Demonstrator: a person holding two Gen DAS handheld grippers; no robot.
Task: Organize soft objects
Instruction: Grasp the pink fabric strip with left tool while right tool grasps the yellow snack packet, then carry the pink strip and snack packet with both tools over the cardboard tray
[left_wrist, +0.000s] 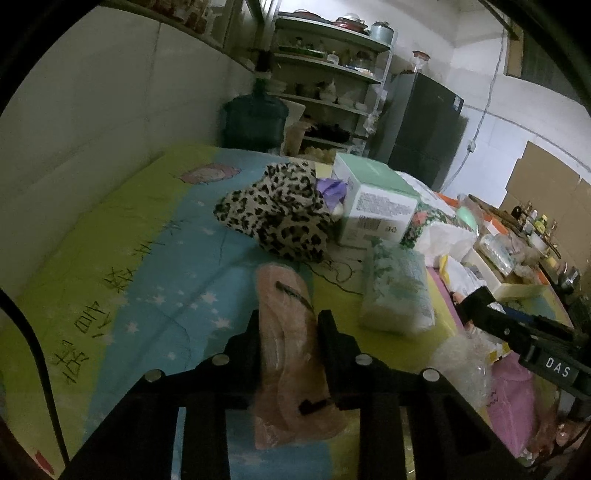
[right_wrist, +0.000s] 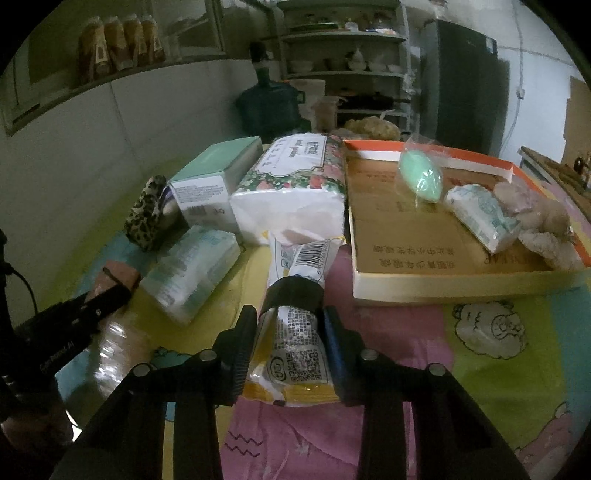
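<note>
While the left gripper (left_wrist: 286, 325) jaws pinch a peach packet (left_wrist: 286, 354), the right gripper (right_wrist: 290, 321) jaws pinch a yellow-edged pouch (right_wrist: 295, 332); the tray (right_wrist: 436, 286) edge lies just beside.

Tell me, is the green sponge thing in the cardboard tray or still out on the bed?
In the tray. The green sponge, in its clear wrapper, lies inside the cardboard tray near the far wall, beside a small tissue pack.

free: bedspread (left_wrist: 122, 236) left | blocked: leopard cloth (left_wrist: 280, 218), green box (left_wrist: 373, 206), tissue pack (left_wrist: 397, 291)
</note>
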